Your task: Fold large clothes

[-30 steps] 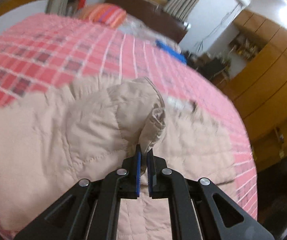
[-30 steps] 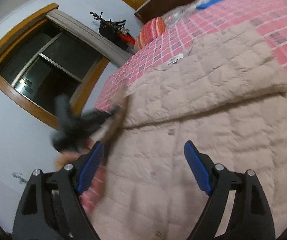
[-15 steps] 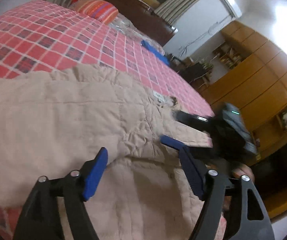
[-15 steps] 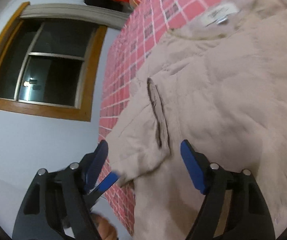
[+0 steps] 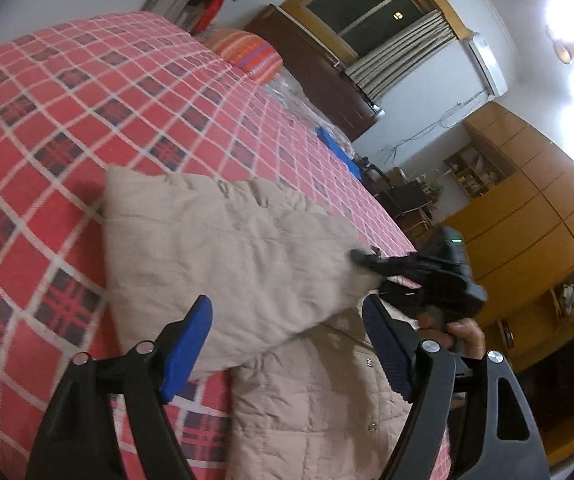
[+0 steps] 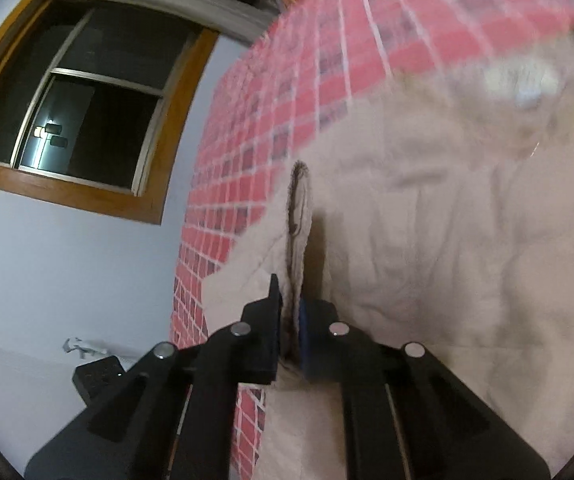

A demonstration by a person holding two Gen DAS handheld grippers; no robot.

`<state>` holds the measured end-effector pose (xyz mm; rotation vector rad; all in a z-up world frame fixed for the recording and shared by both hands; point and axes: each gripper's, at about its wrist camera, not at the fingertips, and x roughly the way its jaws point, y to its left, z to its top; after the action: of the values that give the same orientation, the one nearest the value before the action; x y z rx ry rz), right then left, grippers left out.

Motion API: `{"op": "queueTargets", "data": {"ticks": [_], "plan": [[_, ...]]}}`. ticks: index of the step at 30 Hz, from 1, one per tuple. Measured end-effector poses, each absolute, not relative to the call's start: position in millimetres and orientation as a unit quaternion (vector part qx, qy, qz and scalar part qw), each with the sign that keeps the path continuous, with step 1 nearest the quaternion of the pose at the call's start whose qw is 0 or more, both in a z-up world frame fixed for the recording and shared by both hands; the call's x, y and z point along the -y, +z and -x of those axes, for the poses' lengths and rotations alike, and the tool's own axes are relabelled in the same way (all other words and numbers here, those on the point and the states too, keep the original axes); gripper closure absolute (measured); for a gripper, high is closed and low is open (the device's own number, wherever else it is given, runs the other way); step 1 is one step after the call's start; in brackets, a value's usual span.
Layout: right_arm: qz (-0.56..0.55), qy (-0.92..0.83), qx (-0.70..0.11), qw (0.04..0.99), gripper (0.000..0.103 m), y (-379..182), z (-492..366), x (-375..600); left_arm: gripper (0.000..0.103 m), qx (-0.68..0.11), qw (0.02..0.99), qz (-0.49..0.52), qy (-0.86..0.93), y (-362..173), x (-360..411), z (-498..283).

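The beige quilted jacket (image 5: 255, 248) lay spread on the red checked bedspread (image 5: 47, 120), well short of the striped pillow (image 5: 253, 54) at the headboard end. The right gripper (image 6: 289, 320) had its jaws pressed together on a sleeve cuff (image 6: 299, 216) of the jacket, the cuff standing up out of the pinch. The left gripper (image 5: 287, 344) hung above the jacket's near edge with its jaws wide apart, holding nothing. The padding looked soft, puffy and light, likely to spring back and slide on itself, so a hem, cuff or seam seemed the surest hold; a pinch on the smooth quilted panel would probably slip.
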<state>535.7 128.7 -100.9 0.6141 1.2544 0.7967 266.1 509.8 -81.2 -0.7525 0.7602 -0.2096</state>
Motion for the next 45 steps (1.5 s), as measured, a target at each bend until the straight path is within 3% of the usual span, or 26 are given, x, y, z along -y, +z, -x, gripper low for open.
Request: {"op": "queueTargets", "data": {"ticks": [7, 13, 38, 45], "plan": [[-0.283, 0.297, -0.479, 0.776, 0.097, -22.2, -533.5, -39.3, 0.025, -0.360, 0.854, 0.357, -0.115, -81.9, -502.6, -276.7], [-0.281, 0.247, -0.445, 0.814, 0.097, 5.4, -523.9, 35.4, 0.025, -0.366, 0.850, 0.355, -0.132, -82.9, -486.7, -295.6], [-0.329, 0.157, -0.485, 0.795, 0.099, -131.9, -496.2, 138.2, 0.025, -0.449, 0.835, 0.275, -0.157, -126.2, -424.9, -380.7], [-0.308, 0.177, -0.447, 0.821, 0.096, -108.1, -498.4, 124.9, 0.025, -0.428, 0.844, 0.273, -0.175, -96.8, -426.3, -407.5]]}}
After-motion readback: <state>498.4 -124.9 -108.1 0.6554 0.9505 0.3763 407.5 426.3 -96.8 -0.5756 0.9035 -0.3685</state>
